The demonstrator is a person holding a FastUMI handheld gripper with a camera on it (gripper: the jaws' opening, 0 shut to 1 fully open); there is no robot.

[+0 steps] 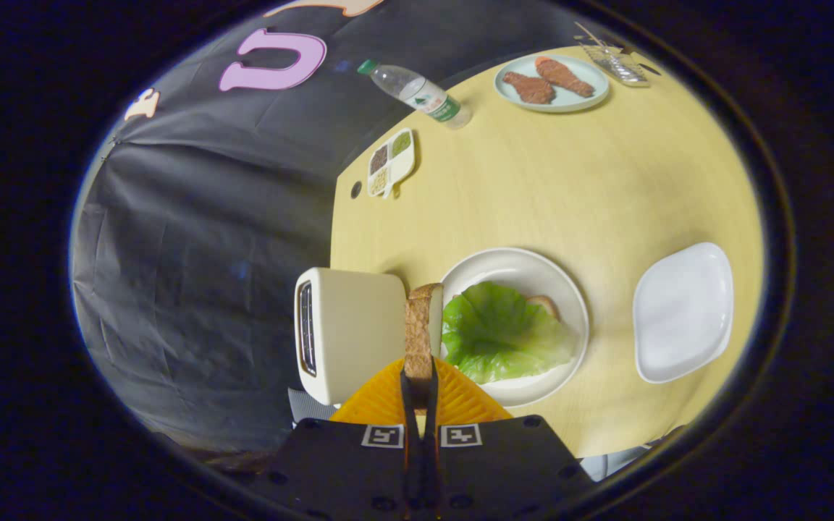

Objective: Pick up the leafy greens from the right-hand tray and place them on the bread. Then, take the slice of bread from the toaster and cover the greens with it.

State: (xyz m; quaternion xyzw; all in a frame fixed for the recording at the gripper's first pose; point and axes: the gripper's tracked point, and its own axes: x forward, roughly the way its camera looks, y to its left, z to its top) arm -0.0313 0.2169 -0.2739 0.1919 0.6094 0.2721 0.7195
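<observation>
Toaster (348, 333): it stands at about 10 o'clock from the tool, close beside the round plate, and its slot side faces away from the plate.
Tool (418, 376): its two fingers are closed on the slice of bread (420, 329) and press it from both sides; the slice stands on its edge just ahead of them, between the toaster and the plate.
Leafy greens (504, 333): they already lie on the lower bread (544, 304), at 1 o'clock from the tool; only a small corner of that bread shows under the leaf.
Round plate (525, 264): it carries the bread and the greens, just beside the held slice.
Risk, tilt: the slice is held upright by its lower end, so I think it may turn or slip when it is laid flat.
Risk, aim: the leaf hides the lower bread, so the cover may land off-centre or push the greens aside.
Risk, toaster: it is very near, and a wide swing could knock it.
White tray (681, 311): it lies at 3 o'clock, well apart.
Far things: a sectioned dish (391, 161), a bottle (417, 92) and a plate with two brown pieces (551, 82) lie toward 12 o'clock, not in the way.
Surface (533, 195): it is open between them.
</observation>
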